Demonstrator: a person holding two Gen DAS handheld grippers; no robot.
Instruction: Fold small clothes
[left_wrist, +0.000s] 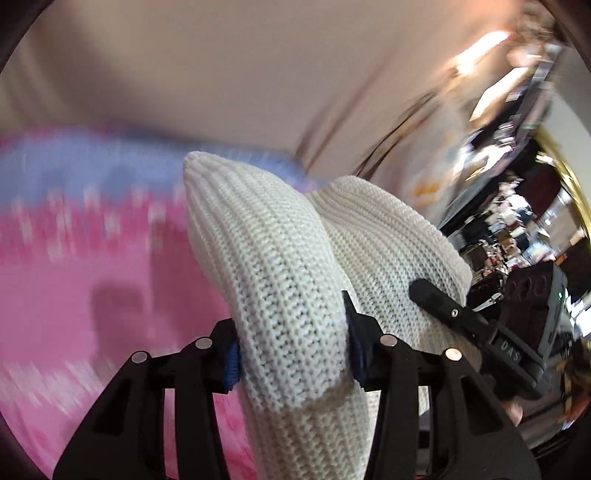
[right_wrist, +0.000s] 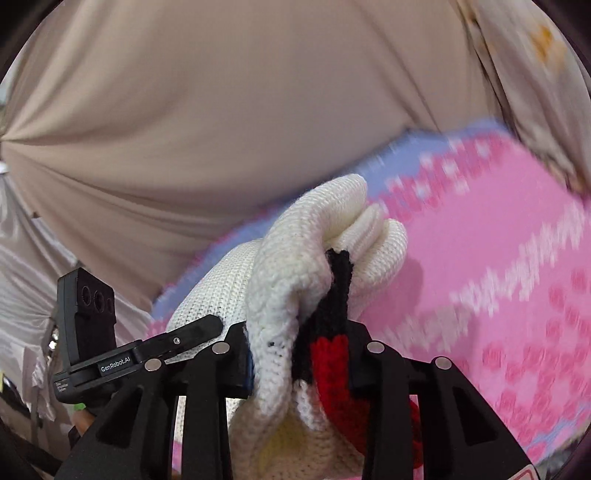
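Observation:
A small white knitted garment (left_wrist: 288, 280) with black and red patches (right_wrist: 332, 354) is held up between both grippers above a pink mat. My left gripper (left_wrist: 293, 354) is shut on a bunched white fold of it. My right gripper (right_wrist: 301, 354) is shut on another bunched part, where white, black and red knit meet. In the left wrist view the right gripper's finger (left_wrist: 439, 299) rests against the far side of the cloth. In the right wrist view the left gripper (right_wrist: 177, 341) shows at the left, with white knit behind it.
The pink mat (left_wrist: 74, 302) with a pale blue border (right_wrist: 424, 155) lies under the garment, blurred by motion. Beige cloth (right_wrist: 221, 110) covers the surface behind it. Cluttered shelves (left_wrist: 517, 221) show at the right of the left wrist view.

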